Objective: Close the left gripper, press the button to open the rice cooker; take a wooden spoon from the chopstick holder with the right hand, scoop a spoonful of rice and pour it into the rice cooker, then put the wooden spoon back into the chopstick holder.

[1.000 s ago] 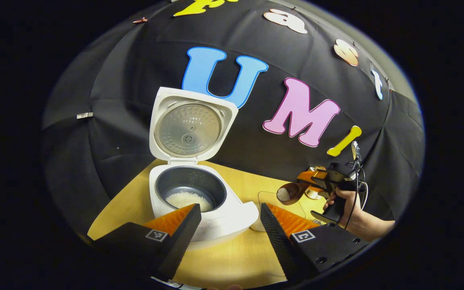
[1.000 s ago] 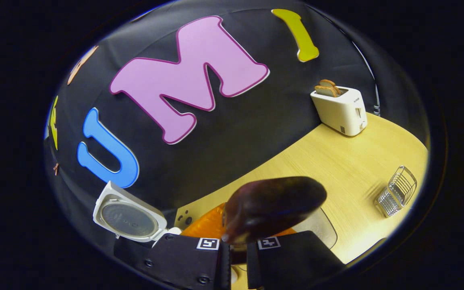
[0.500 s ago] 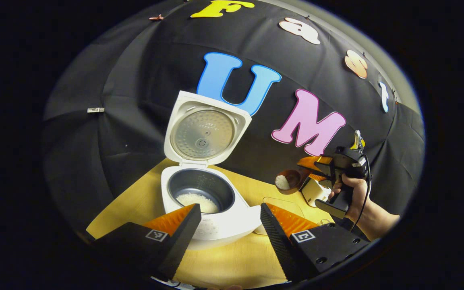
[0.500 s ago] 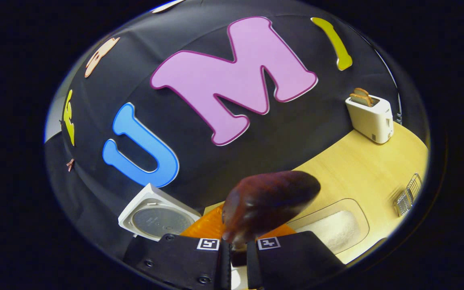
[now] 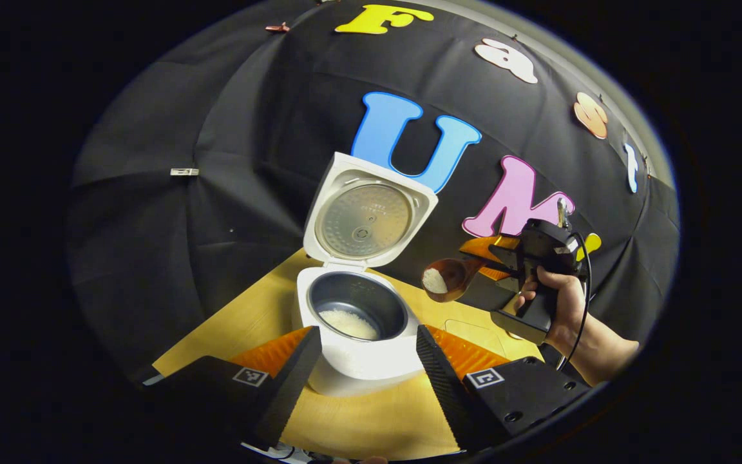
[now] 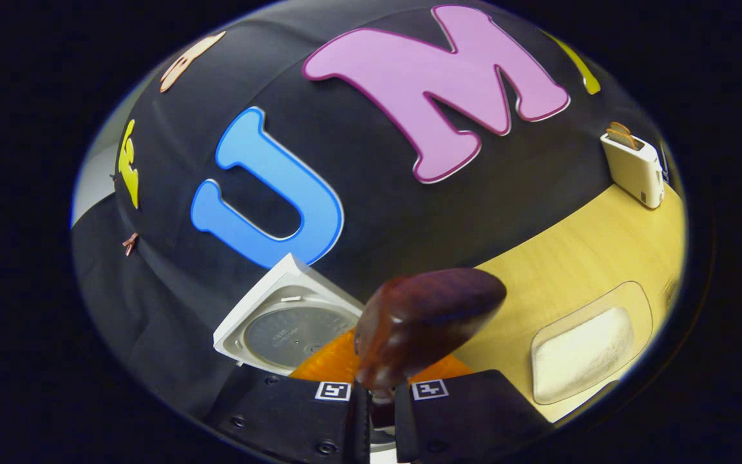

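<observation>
Wooden table (image 5: 371, 422) bears the open rice cooker (image 5: 357, 335); left gripper (image 5: 364, 367) fingers apart, right gripper (image 6: 380, 403) clamping the wooden spoon (image 6: 426, 322).

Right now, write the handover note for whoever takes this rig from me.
Left gripper: open, holding nothing, low in front of the rice cooker.
Right gripper: shut on the wooden spoon, whose bowl carries rice, in the air to the right of the cooker, not yet over the pot.
Cooker lid stands open; some rice already lies in the pot. The rice tray sits on the table, the toaster by the wall.
Done: lid opened, spoon taken, rice scooped.
Left: pour it into the pot, then return the spoon to the chopstick holder.
</observation>
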Motion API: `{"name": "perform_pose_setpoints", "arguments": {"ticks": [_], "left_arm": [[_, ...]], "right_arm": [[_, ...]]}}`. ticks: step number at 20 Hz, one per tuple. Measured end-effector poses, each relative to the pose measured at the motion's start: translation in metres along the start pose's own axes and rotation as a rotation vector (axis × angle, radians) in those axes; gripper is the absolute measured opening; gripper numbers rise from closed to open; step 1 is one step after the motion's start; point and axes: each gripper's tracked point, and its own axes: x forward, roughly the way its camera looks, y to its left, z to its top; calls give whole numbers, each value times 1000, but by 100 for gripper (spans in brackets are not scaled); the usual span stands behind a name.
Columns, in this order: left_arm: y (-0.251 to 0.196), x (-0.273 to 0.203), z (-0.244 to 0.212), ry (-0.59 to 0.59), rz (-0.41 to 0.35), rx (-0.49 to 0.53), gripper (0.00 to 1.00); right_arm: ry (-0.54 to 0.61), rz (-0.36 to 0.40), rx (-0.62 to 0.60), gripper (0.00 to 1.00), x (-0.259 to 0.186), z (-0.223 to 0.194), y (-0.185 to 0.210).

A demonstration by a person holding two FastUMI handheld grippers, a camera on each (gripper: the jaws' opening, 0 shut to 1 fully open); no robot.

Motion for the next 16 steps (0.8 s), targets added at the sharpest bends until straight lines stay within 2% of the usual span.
{"name": "perform_pose_setpoints", "arguments": {"ticks": [5,6,7,8,9,10,14,16], "left_arm": [[18,-2,2,-10,34,-21,96],[21,-4,3,-9,40,-26,92],[24,-3,2,-9,46,-31,96],[27,-3,1,-7,52,-35,95],[30,-4,2,-6,58,-36,92],[32,-5,2,-8,62,-38,96],[42,-4,3,-15,89,-45,96],[45,-5,5,-20,96,-55,95]], "right_arm": [[38,35,-157,19,23,-33,30],[53,44,-175,19,27,-40,34],[63,49,-197,19,31,-45,36],[67,50,-223,19,35,-49,39],[67,53,-254,19,38,-52,40],[62,53,-287,19,41,-54,42],[44,73,-394,19,50,-65,48],[29,91,-494,19,51,-72,52]]}}
